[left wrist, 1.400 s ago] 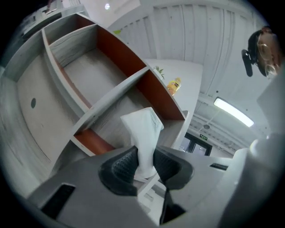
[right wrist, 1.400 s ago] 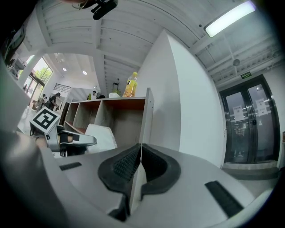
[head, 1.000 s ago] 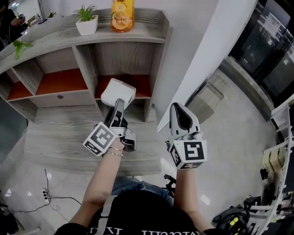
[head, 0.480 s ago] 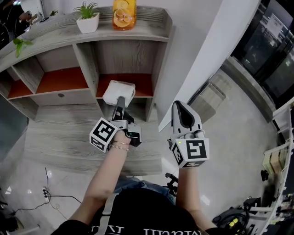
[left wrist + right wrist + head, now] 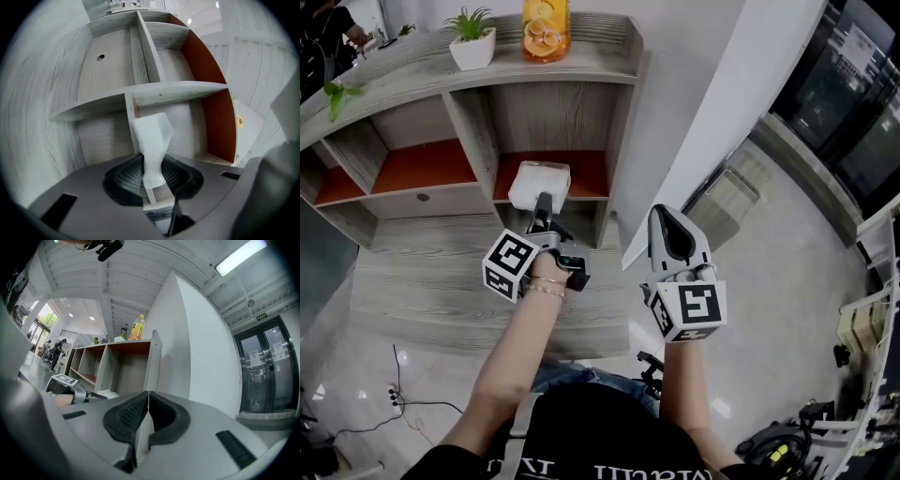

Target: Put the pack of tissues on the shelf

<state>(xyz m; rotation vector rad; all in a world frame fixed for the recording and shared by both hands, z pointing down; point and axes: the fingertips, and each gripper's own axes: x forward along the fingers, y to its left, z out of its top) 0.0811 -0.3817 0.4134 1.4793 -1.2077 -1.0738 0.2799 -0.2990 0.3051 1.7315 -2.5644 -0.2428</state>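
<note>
Our left gripper (image 5: 542, 199) pinches the pack of tissues (image 5: 539, 180) between narrowly parted jaws; we should slide it level, well onto the shelf (image 5: 586, 173).

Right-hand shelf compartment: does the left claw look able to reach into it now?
Probably yes: the left claw, shut on the tissue pack, hangs right before the compartment, whose open front looks unobstructed.

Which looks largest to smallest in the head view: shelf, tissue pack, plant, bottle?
1. Shelf, by far.
2. Tissue pack, slightly, though it is nearer the camera.
3. Plant and bottle: about alike; the bottle is cut off at the top edge, so unranked.
</note>
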